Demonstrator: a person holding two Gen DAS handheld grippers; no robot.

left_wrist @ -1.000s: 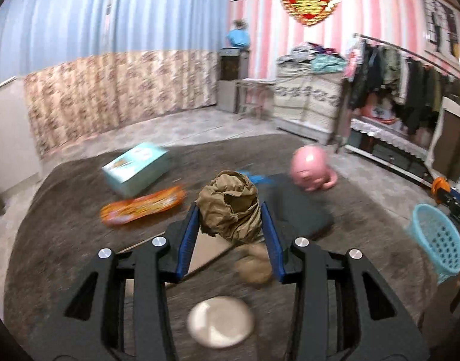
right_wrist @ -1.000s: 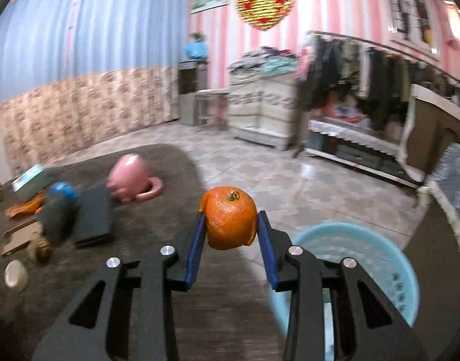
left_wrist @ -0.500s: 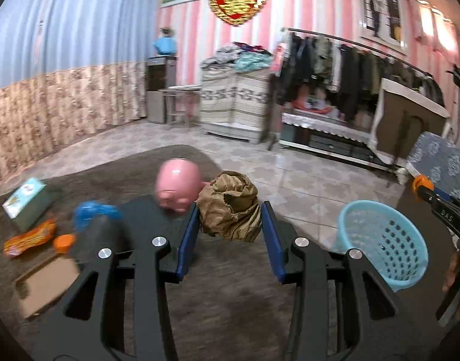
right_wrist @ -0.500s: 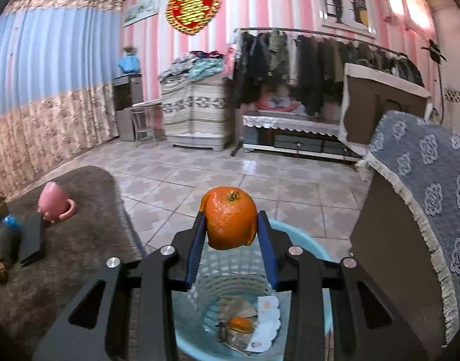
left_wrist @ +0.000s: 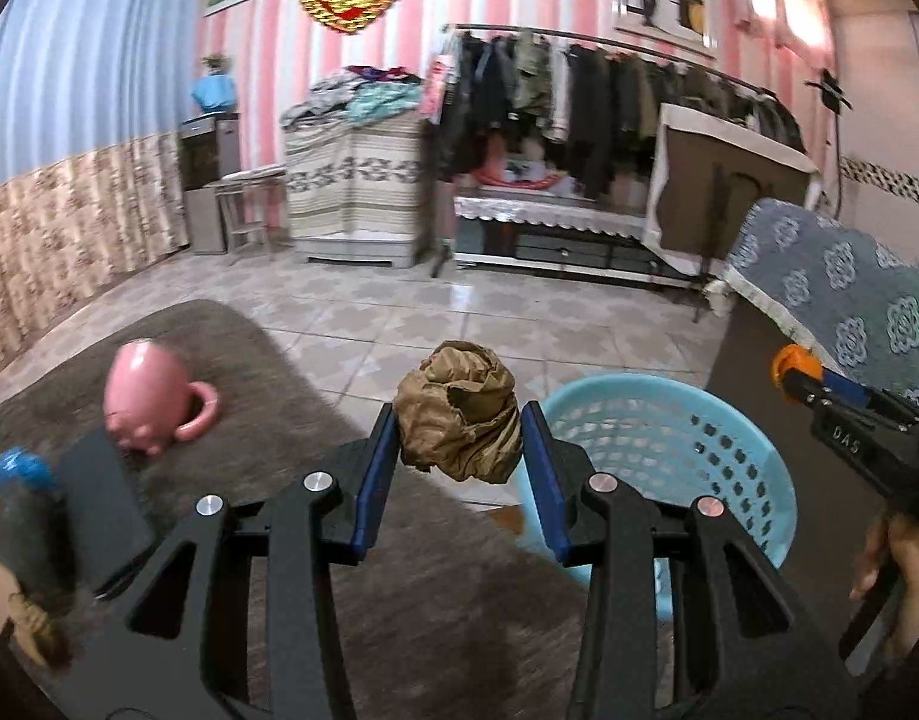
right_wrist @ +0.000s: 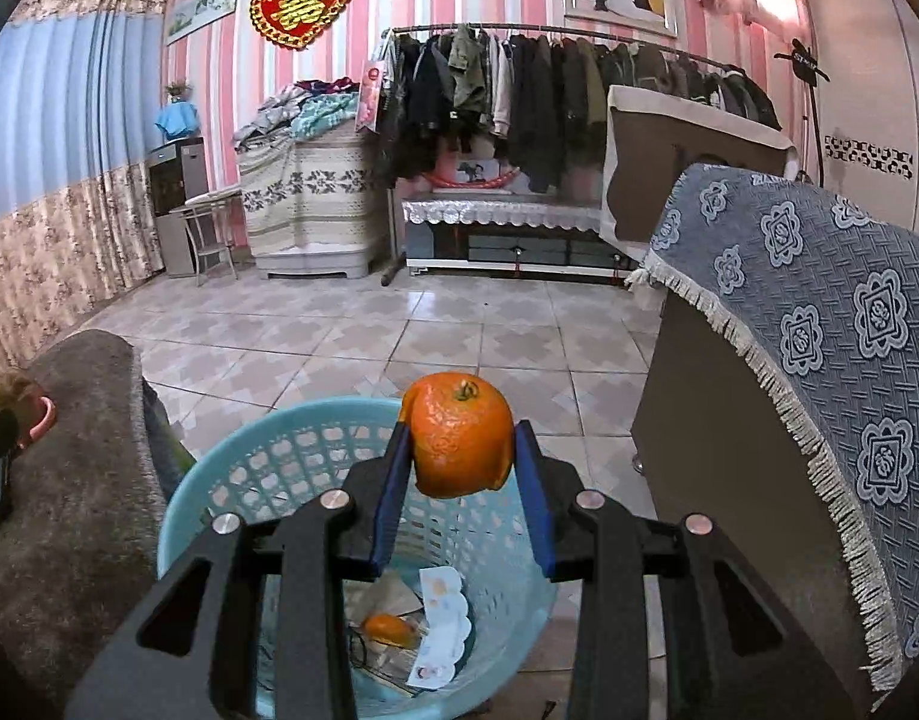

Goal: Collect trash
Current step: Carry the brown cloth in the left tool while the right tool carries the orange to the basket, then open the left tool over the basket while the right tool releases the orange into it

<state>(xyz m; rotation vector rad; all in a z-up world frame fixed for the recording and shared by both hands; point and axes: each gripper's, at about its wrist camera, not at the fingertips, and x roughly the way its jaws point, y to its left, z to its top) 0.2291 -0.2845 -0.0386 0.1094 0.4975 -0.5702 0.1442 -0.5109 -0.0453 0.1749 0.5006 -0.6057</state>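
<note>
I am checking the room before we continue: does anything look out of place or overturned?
Yes. The pink mug lies tipped over on the brown rug, handle to the right, beside a dark flat object. A mug normally stands upright, not on a rug.

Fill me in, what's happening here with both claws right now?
A person is collecting trash with a claw in each hand. The right claw is shut on an orange peel and hangs over the blue basket, which already holds paper scraps and another peel piece. The left claw grips a crumpled brown paper wad near the basket's rim. Nothing is dropped yet. A pink mug sits on the brown rug.
</note>
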